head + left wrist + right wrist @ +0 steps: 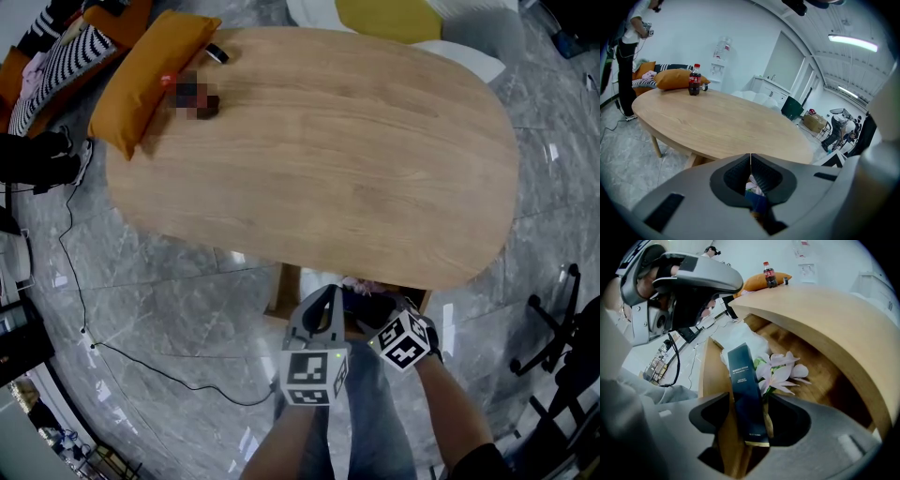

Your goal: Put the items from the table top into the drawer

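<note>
The drawer stands pulled out under the near edge of the oval wooden table. A dark blue box stands in the drawer, leaning against a pink flower. My right gripper is open, with the box loose between its jaws. My left gripper is shut and empty, hovering over the drawer beside the right gripper. At the far end of the table a cola bottle stands next to a small roll.
An orange cushion lies on the table's far left edge behind the bottle. A person stands beyond that end. A black chair base is on the floor at right, and a cable runs along the floor at left.
</note>
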The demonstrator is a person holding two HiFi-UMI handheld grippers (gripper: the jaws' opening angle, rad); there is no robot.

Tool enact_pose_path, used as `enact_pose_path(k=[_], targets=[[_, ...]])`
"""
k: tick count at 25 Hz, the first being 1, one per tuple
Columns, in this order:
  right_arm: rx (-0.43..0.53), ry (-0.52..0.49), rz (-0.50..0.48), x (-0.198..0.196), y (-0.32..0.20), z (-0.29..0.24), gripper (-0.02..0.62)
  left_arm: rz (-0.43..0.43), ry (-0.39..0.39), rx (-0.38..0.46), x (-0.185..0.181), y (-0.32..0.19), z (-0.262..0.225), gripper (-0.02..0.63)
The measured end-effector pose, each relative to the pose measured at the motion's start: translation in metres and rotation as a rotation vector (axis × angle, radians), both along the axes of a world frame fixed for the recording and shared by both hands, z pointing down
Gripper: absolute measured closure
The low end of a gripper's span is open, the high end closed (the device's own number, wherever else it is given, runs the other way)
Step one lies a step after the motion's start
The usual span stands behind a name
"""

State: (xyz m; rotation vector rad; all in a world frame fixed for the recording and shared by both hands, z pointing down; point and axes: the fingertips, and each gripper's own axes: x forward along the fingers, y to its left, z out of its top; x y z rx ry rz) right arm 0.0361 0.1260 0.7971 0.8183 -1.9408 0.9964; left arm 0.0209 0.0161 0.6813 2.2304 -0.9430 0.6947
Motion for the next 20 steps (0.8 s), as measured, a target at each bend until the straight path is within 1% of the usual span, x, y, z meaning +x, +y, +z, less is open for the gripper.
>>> enact_pose_path(k=[2,7,9,16,20], targets=[[0.013,0.003,0.034,0.004,-0.003,-0.005,0.326,0.005,0.001,0.0,0.001,0.002,-0.001,0.595],[0.082,-0.027,0.12,0.01,-0.021,-0.027,0.322,0.018,0.004,0.003,0.0,0.004,-0.005,0.595],[0.104,-0.039,0.144,0.011,-0.028,-0.036,0.322,0.021,0.003,0.005,0.0,0.004,-0.007,0.594],[0.13,-0.085,0.213,0.008,-0.036,-0.077,0.318,0.044,0.01,0.022,0.001,0.003,-0.027,0.594],[0.175,-0.099,0.253,0.012,-0.044,-0.107,0.318,0.038,0.015,0.036,-0.001,-0.001,-0.045,0.594]])
